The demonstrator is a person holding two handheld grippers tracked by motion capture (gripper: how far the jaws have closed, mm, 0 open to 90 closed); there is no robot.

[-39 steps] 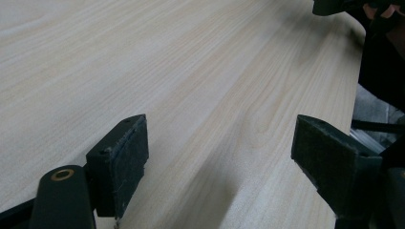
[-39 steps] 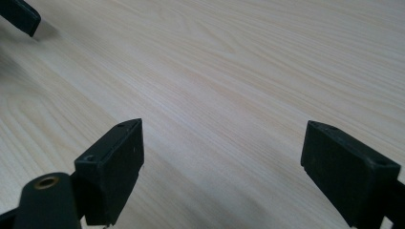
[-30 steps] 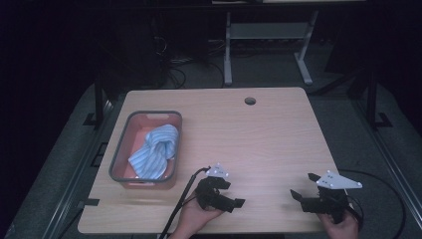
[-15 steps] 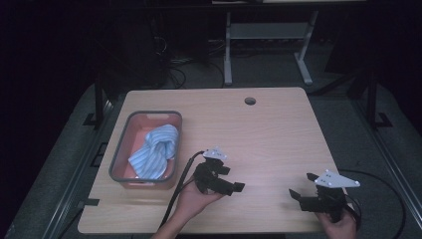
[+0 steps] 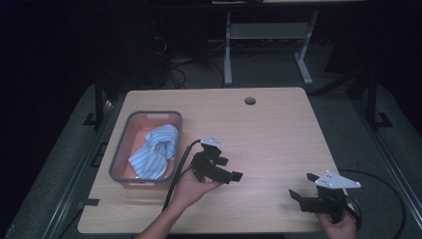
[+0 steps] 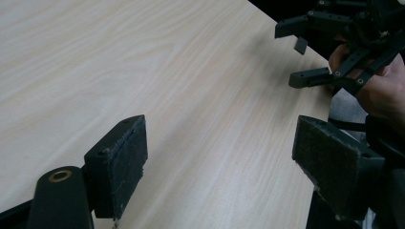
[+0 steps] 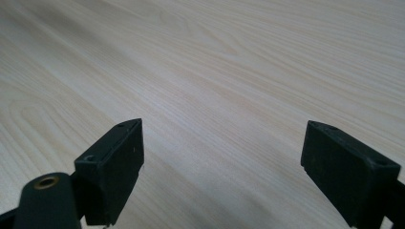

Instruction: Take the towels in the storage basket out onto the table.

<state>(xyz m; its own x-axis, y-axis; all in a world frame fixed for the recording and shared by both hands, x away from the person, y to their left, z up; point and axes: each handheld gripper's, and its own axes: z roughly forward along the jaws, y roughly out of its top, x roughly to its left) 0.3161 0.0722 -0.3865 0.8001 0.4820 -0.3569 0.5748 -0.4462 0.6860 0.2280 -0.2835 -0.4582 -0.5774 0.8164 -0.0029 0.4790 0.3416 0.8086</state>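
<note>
A dark room surrounds a pale wooden table [image 5: 278, 144], which is seen from above and takes up the middle of the frame. A grey tub [image 5: 120, 154] with a pinkish inside is placed on the left part of the tabletop, and a crumpled blue-and-white striped cloth [image 5: 155, 151] is lying inside it. Just right of the tub, lower centre of the frame, the left gripper [image 5: 230, 169] is held in a hand [image 5: 191, 189] above bare wood, its jaws spread apart with nothing between them (its black cable curls down along the tub's right wall). At the lower right, close to the table's front corner, the right gripper [image 5: 302, 185] is held with its jaws also wide apart and empty. In the left gripper view, the other gripper is seen at the upper right, past the table edge. In the right gripper view, bare wood grain is seen between the two black jaws.
</note>
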